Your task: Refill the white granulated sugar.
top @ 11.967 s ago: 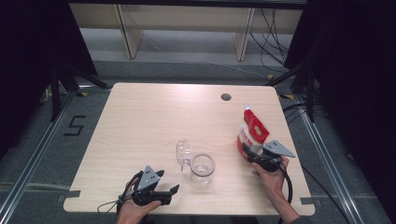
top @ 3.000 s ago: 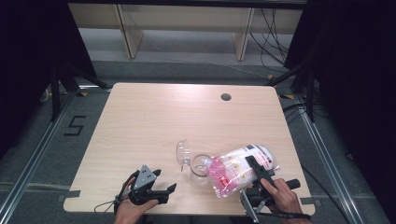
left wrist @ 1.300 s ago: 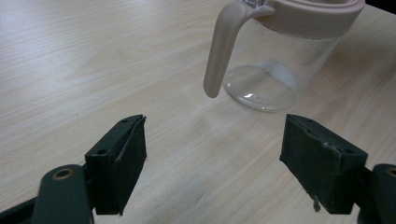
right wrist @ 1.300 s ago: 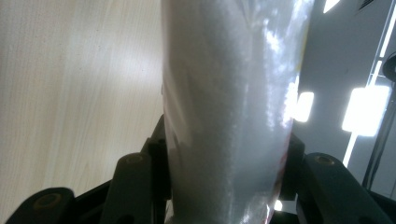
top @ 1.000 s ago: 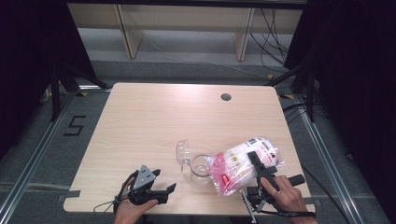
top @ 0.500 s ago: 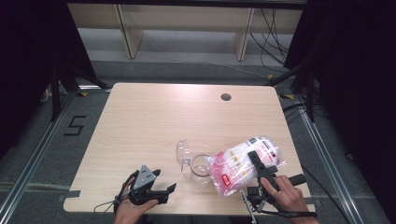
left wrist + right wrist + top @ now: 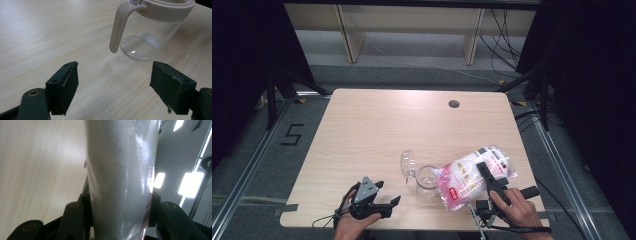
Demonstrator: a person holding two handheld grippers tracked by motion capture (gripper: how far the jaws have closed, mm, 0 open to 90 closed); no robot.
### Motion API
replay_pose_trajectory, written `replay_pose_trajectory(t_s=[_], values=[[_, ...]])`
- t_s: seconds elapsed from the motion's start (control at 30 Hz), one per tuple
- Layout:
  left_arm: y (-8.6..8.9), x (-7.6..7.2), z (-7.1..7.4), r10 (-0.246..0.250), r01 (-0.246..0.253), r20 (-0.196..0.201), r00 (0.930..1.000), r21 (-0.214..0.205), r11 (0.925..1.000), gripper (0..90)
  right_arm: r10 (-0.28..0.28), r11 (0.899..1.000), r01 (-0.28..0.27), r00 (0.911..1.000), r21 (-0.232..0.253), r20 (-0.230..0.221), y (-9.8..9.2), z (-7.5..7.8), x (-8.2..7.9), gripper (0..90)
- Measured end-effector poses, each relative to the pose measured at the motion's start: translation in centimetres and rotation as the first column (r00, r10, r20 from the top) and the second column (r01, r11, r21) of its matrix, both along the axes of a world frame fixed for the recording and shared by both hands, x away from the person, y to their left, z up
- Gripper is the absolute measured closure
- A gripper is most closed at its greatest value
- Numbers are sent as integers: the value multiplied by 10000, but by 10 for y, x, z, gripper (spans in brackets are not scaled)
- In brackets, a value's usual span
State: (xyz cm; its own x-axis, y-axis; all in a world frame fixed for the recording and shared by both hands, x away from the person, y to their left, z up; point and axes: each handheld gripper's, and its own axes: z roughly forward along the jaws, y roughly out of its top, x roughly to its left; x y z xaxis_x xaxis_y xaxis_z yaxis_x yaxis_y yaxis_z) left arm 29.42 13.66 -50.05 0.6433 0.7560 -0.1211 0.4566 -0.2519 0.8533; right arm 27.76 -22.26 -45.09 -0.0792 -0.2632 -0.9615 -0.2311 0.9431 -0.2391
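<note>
The clear plastic bag with white grains and a red-and-pink printed end point(image 7: 472, 175) lies tipped on its side above the table's near right part, its red end down over the mouth of the clear glass jar point(image 7: 428, 181). The right gripper point(image 7: 488, 176), at about five o'clock on the light wooden table point(image 7: 387, 125), clasps this bag across its middle; in the right gripper view the black jaws press on either side of the bulging bag point(image 7: 120, 180), so the fingers are clenched on it. The person's right hand point(image 7: 517, 210) holds that gripper at the table's near edge.

At about seven o'clock the left gripper point(image 7: 382, 197) rests low by the near edge in the person's left hand point(image 7: 349, 225), pointing toward two o'clock at the jar. Its jaws stand released and wide apart, with bare table between them in the left gripper view point(image 7: 113, 82).

Just beyond, near the table's centre-front, the jar stands upright with a beige rim and a beige handle point(image 7: 120, 27). A clear domed lid point(image 7: 408, 164) lies touching or just beside it at ten o'clock.

Far off at one o'clock a round cable hole point(image 7: 454, 104) sits in the tabletop.
</note>
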Motion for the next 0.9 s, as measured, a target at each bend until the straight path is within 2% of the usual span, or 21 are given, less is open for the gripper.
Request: replay_pose_trajectory(t_s=[0.03,0.07,0.1,0.27,0.3,0.33,0.37,0.4,0.43,0.47,0.57,0.6,0.67,0.7,0.77,0.8,0.87,0.9], values=[[0,-1,0,-29,29,32,10000,-23,10000,219,-109,9999,109,9999,77,-6,-1,0,0,578],[0,-1,0,-29,29,32,10000,-23,10000,219,94,9998,-92,9999,-182,118,0,2,1,579],[0,0,1,45,-44,34,10000,-101,9999,220,38,9998,-36,10000,-218,72,-1,2,0,580],[0,-1,1,52,-52,71,10000,-49,10000,219,-39,10000,39,10000,-64,78,-1,1,0,582],[0,0,0,34,-34,28,10000,-75,10000,220,204,9988,-198,9997,-445,137,1,4,2,583],[0,0,0,-3,3,-29,10000,-49,10000,220,94,9999,-93,9999,-124,108,0,2,1,584],[0,-1,0,-5,5,21,10000,-67,10000,220,-237,9988,238,9997,429,-36,-2,-3,-1,584],[0,-1,0,-5,5,21,10000,-67,10000,220,-237,9988,238,9997,429,-36,-2,-3,-1,584],[0,0,1,12,-11,62,10000,-100,9999,220,252,9994,-248,9995,-242,192,1,1,2,586],[0,0,1,50,-49,64,10000,-55,10000,220,142,9999,-141,9998,-84,133,0,-1,2,587],[0,0,0,-9,9,42,10000,-51,10000,220,187,9994,-179,9995,-310,259,1,1,2,589],[0,0,1,69,-68,71,10000,-69,10000,220,105,9998,-103,9999,-147,136,1,0,2,590],[0,0,0,61,-60,46,10000,-113,9999,220,380,9979,-359,9986,-547,376,3,3,3,592],[0,0,0,61,-60,46,10000,-113,9999,220,179,9993,-170,9994,-324,286,2,2,2,593],[0,-1,1,72,-72,48,10000,-2,10000,220,215,9993,-207,9995,-309,239,2,2,3,594],[0,0,1,6,-5,54,10000,-90,10000,220,344,9984,-326,9987,-455,378,3,4,3,597],[0,-1,1,63,-63,61,10000,-35,10000,220,352,9980,-332,9987,-532,369,2,3,3,598],[0,0,1,48,-48,72,10000,-78,10000,220,128,9997,-123,9997,-192,231,1,1,2,600]])
